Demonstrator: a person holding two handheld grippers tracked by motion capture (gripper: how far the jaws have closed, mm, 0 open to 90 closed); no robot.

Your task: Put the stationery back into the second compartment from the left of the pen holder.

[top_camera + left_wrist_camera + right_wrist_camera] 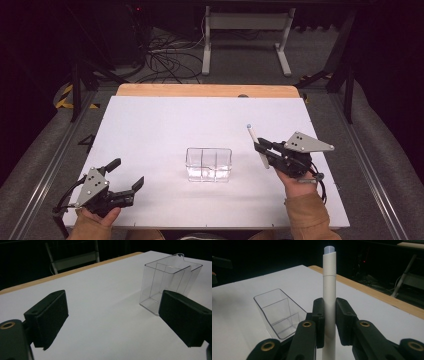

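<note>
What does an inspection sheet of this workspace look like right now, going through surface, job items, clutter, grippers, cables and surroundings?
Surface: white board on a table with a wooden far edge; bare apart from the job's things.
Job's things: clear plastic organiser with inner dividers, upright near the middle, nothing seen in it; white pen with a pale blue tip, held off the board to the organiser's right.
Clutter: nothing seen.
Grippers: left gripper with jaws wide apart, holding nothing; right gripper with jaws clamped on the pen.
Cables: loose black cables on the floor beyond the table.
Surroundings: dark room, white stand frame behind.
</note>
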